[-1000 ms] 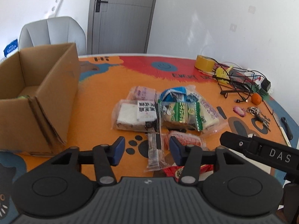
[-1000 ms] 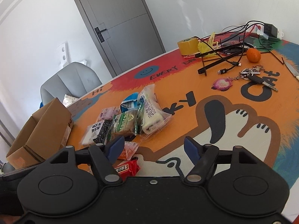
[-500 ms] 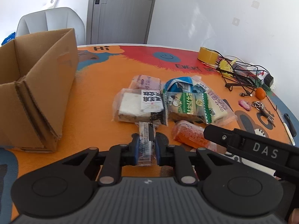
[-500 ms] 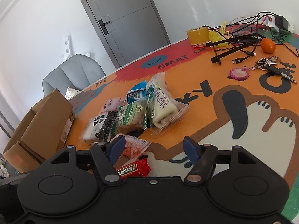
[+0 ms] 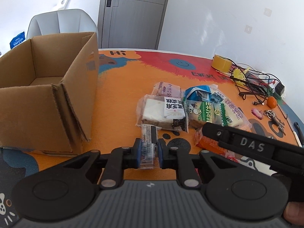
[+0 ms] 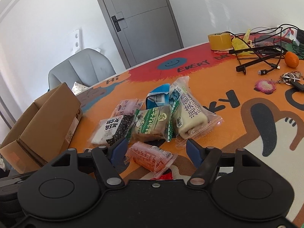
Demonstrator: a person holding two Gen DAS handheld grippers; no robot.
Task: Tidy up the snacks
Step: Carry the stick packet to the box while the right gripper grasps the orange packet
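Cardboard box (image 5: 47, 95) lies left of the left hand-held gripper (image 5: 149, 151), clamped across a slim clear-wrapped snack bar (image 5: 149, 144) pointing away; the right hand-held gripper (image 6: 155, 152) gapes over an orange packet (image 6: 152, 156).

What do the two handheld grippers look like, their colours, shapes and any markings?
Both are matte black plastic. The left gripper and the right gripper each have two angular fingers tipped with blue pads, silver pivot screws, and round discs on a ribbed body. From the left wrist view, the right gripper's side bar carries white "DAS" lettering. No cables or sleeves show.
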